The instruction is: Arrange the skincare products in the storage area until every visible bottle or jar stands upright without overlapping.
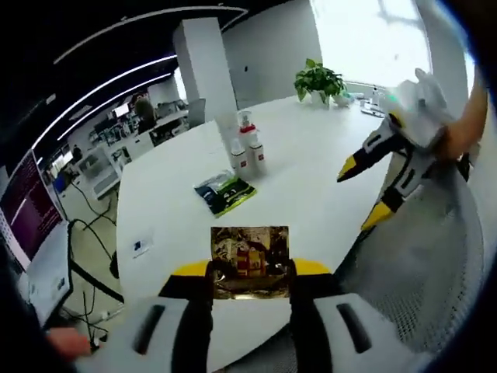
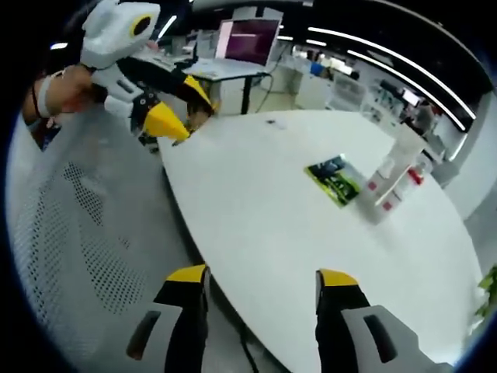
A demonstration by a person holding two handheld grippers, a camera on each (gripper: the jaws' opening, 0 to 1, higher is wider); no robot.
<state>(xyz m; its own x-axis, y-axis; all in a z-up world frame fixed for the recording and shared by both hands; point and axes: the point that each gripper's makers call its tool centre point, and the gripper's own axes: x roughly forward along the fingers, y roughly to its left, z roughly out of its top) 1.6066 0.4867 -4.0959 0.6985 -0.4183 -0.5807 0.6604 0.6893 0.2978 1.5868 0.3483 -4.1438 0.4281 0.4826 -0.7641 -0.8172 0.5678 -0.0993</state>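
Risk: your left tool [image 1: 250, 273], clamped on the glossy gold sachet [image 1: 250, 250], may topple the white red-capped bottles [image 1: 248, 151] beyond it; right tool [image 2: 262, 281] gapes empty.

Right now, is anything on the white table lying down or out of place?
Yes. A green sachet lies flat on the table, apart from the upright bottles. The left gripper is shut on a gold packet, held above the table's edge. The right gripper is open.

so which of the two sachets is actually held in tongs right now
The gold sachet, clamped between the left tongs near the table edge. The green-and-black sachet lies flat on the table beside the bottles, untouched.
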